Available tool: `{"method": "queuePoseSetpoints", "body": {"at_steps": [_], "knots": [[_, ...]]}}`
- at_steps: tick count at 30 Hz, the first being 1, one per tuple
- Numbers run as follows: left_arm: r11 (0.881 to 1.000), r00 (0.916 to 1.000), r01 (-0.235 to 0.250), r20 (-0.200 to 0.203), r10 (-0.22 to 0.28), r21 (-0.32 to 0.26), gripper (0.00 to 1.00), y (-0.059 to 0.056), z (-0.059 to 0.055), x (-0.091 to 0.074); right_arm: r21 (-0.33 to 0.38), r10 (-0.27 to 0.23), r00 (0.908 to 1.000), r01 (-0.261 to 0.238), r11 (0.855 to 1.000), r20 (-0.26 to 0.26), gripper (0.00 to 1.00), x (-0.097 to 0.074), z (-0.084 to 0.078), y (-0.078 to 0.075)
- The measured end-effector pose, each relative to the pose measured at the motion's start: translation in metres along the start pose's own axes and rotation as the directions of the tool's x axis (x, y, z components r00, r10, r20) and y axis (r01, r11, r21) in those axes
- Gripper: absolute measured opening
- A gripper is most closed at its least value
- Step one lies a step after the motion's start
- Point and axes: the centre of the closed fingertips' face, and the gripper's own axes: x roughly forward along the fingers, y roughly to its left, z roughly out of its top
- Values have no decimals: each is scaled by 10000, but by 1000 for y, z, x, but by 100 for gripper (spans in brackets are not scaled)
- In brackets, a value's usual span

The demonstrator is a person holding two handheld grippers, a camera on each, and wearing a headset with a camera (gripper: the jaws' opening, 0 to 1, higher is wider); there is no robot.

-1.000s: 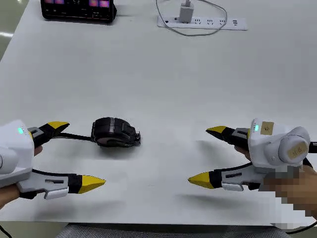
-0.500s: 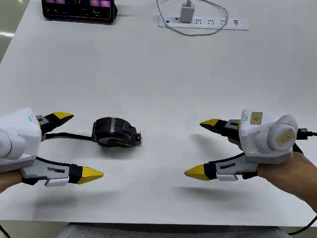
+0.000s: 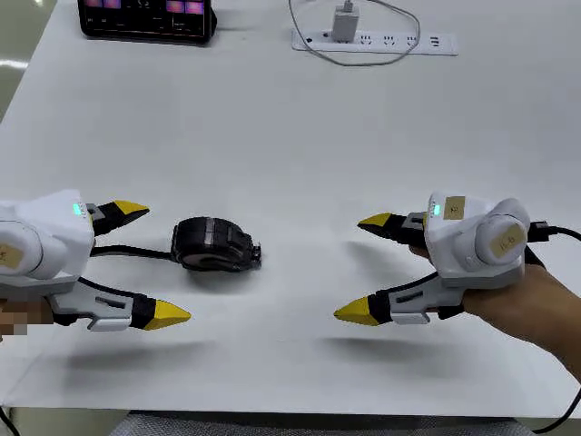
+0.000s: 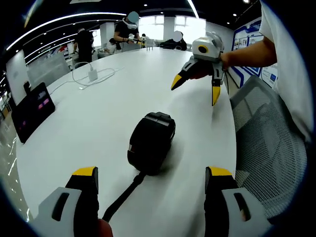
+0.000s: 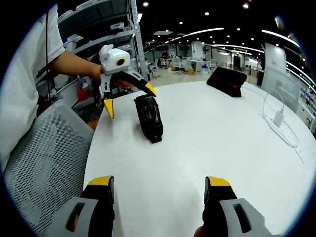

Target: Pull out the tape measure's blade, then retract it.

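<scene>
A black tape measure (image 3: 214, 244) lies on the white table (image 3: 290, 136), its wrist strap (image 3: 132, 251) trailing left and its blade tip facing right. My left gripper (image 3: 156, 262) is open just left of it, one yellow fingertip on each side of the strap. In the left gripper view the tape measure (image 4: 150, 141) sits a short way ahead between my open jaws (image 4: 153, 173). My right gripper (image 3: 363, 268) is open, well to the right of the case, pointing at it. In the right gripper view the tape measure (image 5: 150, 117) lies far ahead of the right gripper (image 5: 158, 181).
A white power strip (image 3: 374, 40) with a plugged charger and looped cable lies at the table's far edge. A dark tablet-like device (image 3: 145, 18) stands at the far left. A mesh chair (image 5: 39, 158) is at the near edge. Other people stand far off.
Both grippers have edged inward toward the tape measure, the left one a little forward along the strap. The tape measure has not moved.
</scene>
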Motion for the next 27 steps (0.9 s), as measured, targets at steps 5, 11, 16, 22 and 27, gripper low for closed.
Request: {"method": "queuePoseSetpoints", "body": {"at_steps": [5,11,16,22,27], "knots": [[9996,9996,151,-230,-145,258,81,1,1,3,-101,66,10000,-66,9999,-37,73,3,3,-1],[9989,9986,243,-476,-223,406,76,4,1,5,-156,105,9999,-105,9998,-28,73,6,6,-3],[9974,9968,345,-747,-297,633,72,7,0,8,-185,158,9999,-159,9997,-38,73,9,8,-4],[9943,9950,336,-970,-237,1014,62,12,-1,10,-259,129,9999,-131,9996,-60,72,10,8,-4],[9915,9934,486,-1091,-355,1203,54,12,1,12,-250,122,9999,-123,9996,-51,71,10,8,-5]]}}
